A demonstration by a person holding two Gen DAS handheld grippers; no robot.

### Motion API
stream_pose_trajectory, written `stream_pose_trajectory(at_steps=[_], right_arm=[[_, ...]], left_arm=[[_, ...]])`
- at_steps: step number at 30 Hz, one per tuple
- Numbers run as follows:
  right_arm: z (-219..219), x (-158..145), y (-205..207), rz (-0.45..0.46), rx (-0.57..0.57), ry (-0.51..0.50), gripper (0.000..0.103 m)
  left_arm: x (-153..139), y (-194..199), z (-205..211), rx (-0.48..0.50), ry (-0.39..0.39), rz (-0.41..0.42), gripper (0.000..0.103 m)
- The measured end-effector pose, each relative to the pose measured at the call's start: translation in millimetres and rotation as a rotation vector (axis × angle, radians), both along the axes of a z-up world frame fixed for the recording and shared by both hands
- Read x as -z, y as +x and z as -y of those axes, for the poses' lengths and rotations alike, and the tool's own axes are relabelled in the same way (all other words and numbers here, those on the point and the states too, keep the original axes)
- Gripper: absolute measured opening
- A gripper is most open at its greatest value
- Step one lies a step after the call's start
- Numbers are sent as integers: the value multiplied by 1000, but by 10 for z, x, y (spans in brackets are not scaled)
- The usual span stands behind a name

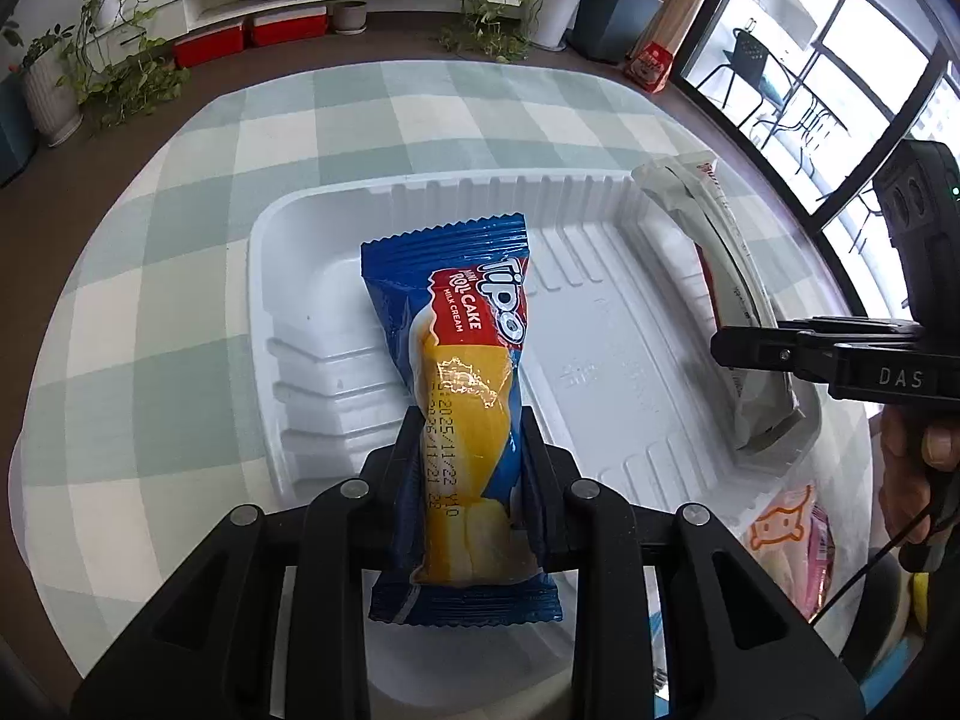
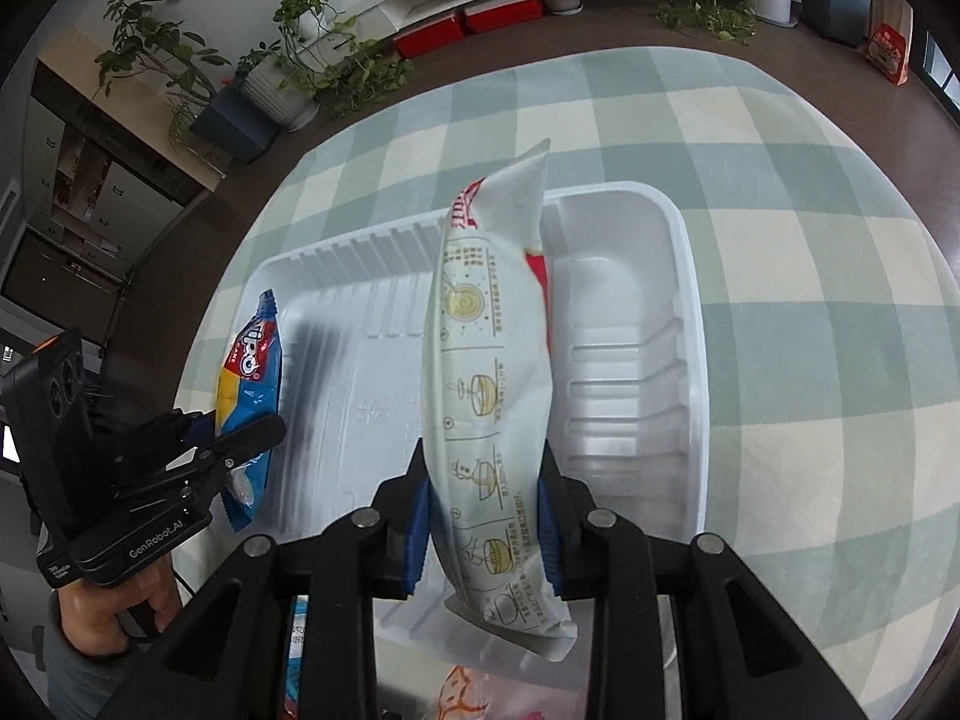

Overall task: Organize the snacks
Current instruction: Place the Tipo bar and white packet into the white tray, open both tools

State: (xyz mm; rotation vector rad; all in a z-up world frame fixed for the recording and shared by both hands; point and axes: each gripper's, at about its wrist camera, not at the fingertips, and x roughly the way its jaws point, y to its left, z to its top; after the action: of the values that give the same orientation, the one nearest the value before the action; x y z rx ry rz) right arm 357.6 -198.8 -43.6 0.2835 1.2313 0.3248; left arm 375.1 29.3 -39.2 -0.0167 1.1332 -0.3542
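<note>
1. Grippers both held snacks over the white plastic tray (image 1: 312,276) that sat on your green-and-cream checked tablecloth (image 1: 150,228).
2. Your left gripper (image 1: 471,420) was clamped on a blue, red and yellow roll cake packet (image 1: 462,360). Its jaws pinched the packet's lower half, and the crimped top end pointed out over the tray's left part.
3. From the right wrist view you could see that same packet (image 2: 249,384) at the tray's left edge, held up in the left gripper (image 2: 240,438), with your left hand (image 2: 114,612) wrapped round the handle.
4. Your right gripper (image 2: 483,480) was closed on a long white noodle-style packet (image 2: 486,372) printed with small bowl drawings. Blue pads (image 2: 420,516) pressed its lower sides, and the packet stood lengthwise above the tray's middle.
5. The left wrist view showed that white packet (image 1: 729,276) along the tray's right side, with the right gripper's black fingers (image 1: 768,351) reaching in from the right.
6. Whether either packet touched the tray floor (image 2: 360,396) could not be told.
7. A pink and white snack bag with an orange cartoon face (image 1: 786,534) lay just outside the tray's near right corner.
8. Potted plants (image 1: 114,60) and red boxes (image 1: 252,36) stood on the floor beyond the table.
</note>
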Motion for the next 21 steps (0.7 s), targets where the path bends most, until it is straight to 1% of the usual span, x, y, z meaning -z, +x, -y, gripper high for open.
stream_pose_trajectory(at_steps=[2, 4, 8, 9, 12, 13, 14, 16, 18, 20, 21], right_arm=[[3, 64, 24, -3, 2, -20, 33], [12, 83, 33, -2, 5, -13, 33], [7, 134, 36, -15, 0, -23, 34], [13, 154, 33, -24, 8, -29, 34], [26, 152, 15, -7, 10, -31, 35], [18, 152, 4, -3, 9, -37, 37], [10, 148, -4, -2, 8, -42, 44], [11, 125, -13, 1, 16, -27, 50], [49, 39, -37, 30, 26, -11, 52], [114, -75, -67, 62, 48, -1, 60], [169, -150, -94, 80, 65, 9, 60]], left_arm=[[35, 18, 40, 0, 13, 11, 26], [41, 31, 62, 3, 17, 18, 26], [36, -58, 105, 9, 49, 45, 27], [27, -85, 105, 9, 51, 52, 27], [15, -109, 79, -10, 40, 57, 27], [6, -121, 61, -15, 34, 60, 27], [-6, -128, 43, -21, 30, 62, 27], [-70, -179, -8, -32, 22, 72, 28], [-173, -234, -65, -45, 12, 96, 33], [-333, -335, -156, -70, -8, 139, 53], [-419, -403, -205, -80, -18, 163, 56]])
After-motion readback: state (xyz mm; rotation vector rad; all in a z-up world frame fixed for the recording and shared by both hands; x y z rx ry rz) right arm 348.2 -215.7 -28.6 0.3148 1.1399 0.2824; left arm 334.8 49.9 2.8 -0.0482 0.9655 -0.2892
